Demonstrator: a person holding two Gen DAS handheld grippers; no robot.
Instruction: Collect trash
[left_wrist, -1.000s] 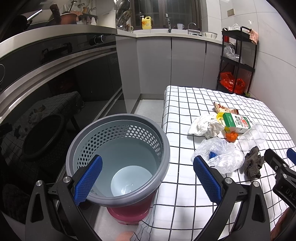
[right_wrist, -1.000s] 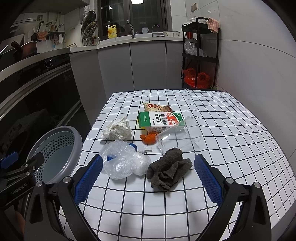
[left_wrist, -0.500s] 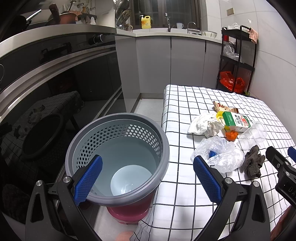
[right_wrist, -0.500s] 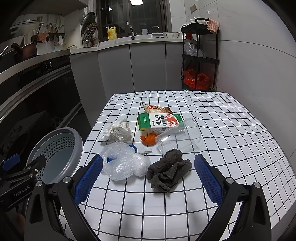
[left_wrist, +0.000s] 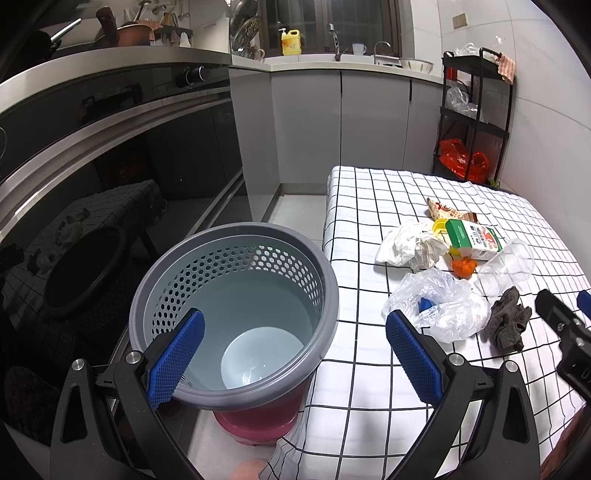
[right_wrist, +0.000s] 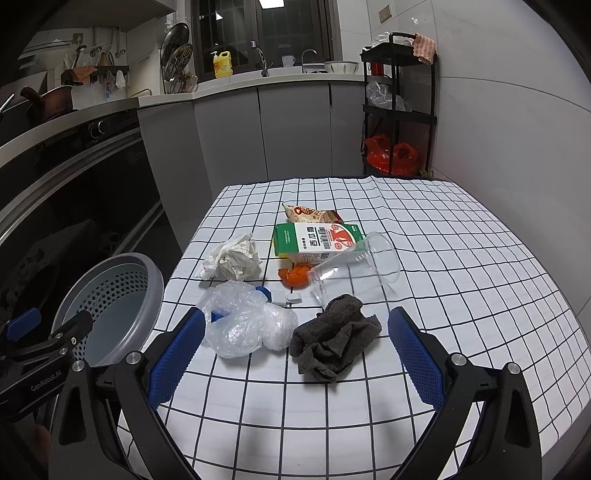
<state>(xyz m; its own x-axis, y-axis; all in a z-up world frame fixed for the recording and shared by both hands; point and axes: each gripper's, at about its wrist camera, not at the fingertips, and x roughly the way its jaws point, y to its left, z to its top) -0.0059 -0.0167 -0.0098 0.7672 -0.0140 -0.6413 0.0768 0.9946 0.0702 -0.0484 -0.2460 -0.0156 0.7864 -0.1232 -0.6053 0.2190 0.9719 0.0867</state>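
Observation:
Trash lies on a checked tablecloth (right_wrist: 461, 266): a dark grey rag (right_wrist: 332, 341), a crumpled clear plastic bag (right_wrist: 247, 321), white crumpled paper (right_wrist: 232, 258), a green and white carton (right_wrist: 317, 238), an orange scrap (right_wrist: 295, 277), a clear plastic cup on its side (right_wrist: 354, 269) and a snack wrapper (right_wrist: 310, 214). A grey perforated bin (left_wrist: 236, 314) stands left of the table, empty inside. My right gripper (right_wrist: 295, 354) is open, just before the rag and bag. My left gripper (left_wrist: 291, 354) is open above the bin's near rim.
A black shelf rack (right_wrist: 399, 107) with red bags stands at the far right wall. Grey cabinets (right_wrist: 258, 133) and a dark oven front (left_wrist: 110, 147) run along the back and left. The bin rests on a pink base (left_wrist: 255, 421).
Both grippers have drifted slightly back and up; the trash looks a little farther off. Nothing was taken hold of or moved.

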